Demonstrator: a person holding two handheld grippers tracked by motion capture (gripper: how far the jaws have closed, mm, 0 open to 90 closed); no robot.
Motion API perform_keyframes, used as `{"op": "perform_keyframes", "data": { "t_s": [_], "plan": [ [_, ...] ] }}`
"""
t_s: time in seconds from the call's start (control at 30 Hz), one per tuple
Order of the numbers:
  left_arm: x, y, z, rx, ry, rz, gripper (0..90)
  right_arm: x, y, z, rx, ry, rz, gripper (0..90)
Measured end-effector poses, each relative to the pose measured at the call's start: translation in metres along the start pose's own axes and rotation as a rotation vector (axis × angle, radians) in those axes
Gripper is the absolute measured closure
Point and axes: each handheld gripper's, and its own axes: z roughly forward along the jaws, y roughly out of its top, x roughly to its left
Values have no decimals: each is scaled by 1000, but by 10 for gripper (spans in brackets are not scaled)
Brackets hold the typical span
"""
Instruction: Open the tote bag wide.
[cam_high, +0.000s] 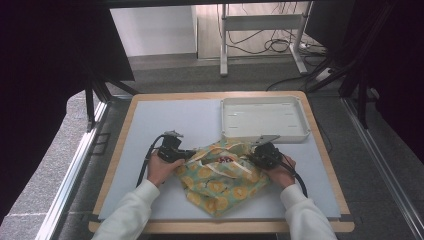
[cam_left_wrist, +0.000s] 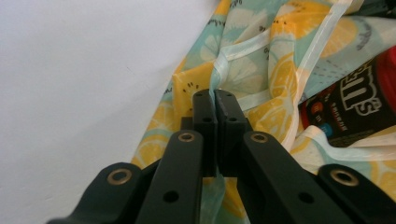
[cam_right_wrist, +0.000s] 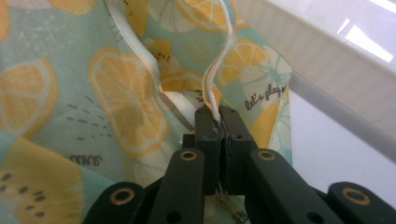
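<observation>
Holding the bag (cam_high: 220, 175) between them, your left tool (cam_high: 186, 155) and right tool (cam_high: 251, 159) are each pinching its edge.

A bag (cam_high: 220, 177) lies on the table (cam_high: 165, 120), a tray (cam_high: 264, 119) just behind it.

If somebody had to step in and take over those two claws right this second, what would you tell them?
Left claw: shut on the bag's white edge trim.
Right claw: shut on the trim at the other side of the bag.
The lemon-print bag lies crumpled on the mat, just in front of the white tray.
A dark candy packet shows inside the bag's mouth.
Done: both sides gripped.
Left, probably: spread the mouth open; the tray holds nothing yet.
</observation>
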Motion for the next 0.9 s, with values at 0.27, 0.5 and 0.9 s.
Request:
{"op": "perform_keyframes", "data": {
  "t_s": [0.27, 0.5, 0.9],
  "plan": [
    [1, 7, -28, -112, 34, -2, 494, -6, 0, -16, -72, -35, 74, 557],
    [-5, 3, -68, -188, 44, 30, 329, -14, -1, -50, -194, -52, 159, 396],
    [-21, -13, -100, -245, 41, 98, 307, 1, 0, -78, -248, -18, 137, 357]
  ]
}}
